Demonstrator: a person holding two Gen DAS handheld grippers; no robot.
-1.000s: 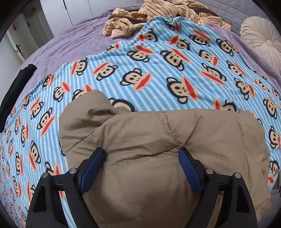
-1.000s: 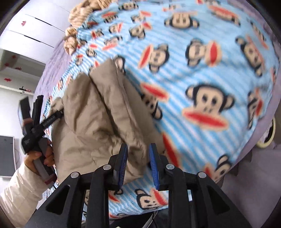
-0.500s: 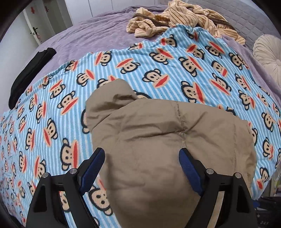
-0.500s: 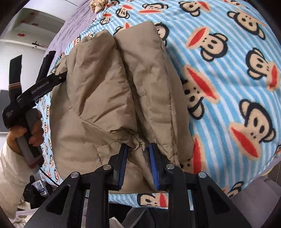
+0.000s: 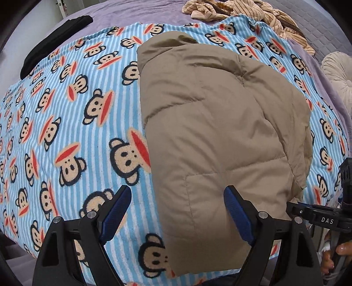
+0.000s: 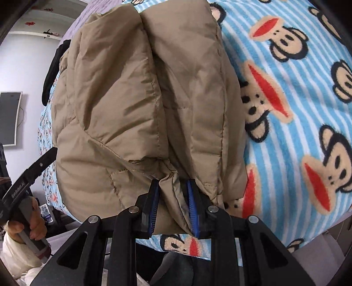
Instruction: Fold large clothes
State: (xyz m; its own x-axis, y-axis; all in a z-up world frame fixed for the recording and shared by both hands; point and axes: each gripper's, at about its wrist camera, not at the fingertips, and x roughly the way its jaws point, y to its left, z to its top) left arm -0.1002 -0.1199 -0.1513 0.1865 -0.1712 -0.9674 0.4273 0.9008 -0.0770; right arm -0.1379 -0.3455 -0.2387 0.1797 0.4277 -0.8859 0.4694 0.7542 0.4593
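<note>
A tan padded jacket [image 5: 220, 123] lies folded into a thick bundle on a blue striped monkey-print blanket [image 5: 72, 114]. My left gripper [image 5: 178, 211] is open, its jaws wide apart over the jacket's near left corner, holding nothing. In the right wrist view the jacket [image 6: 136, 94] fills the middle, and my right gripper [image 6: 172, 206] is shut on a gathered fold of its near edge. The left gripper's handle and the hand on it show at the left [image 6: 24, 187]. The right gripper's body shows at the right edge of the left wrist view [image 5: 323, 217].
A striped beige garment [image 5: 248, 11] lies crumpled at the far end of the purple bed. A black item [image 5: 55, 41] lies at the far left. A round cream cushion [image 5: 338, 74] sits at the right. The blanket's near edge hangs over the bed.
The jacket has shifted and turned on the blanket, pulled by the right gripper. My left gripper has moved left off the jacket's middle to its left corner.
</note>
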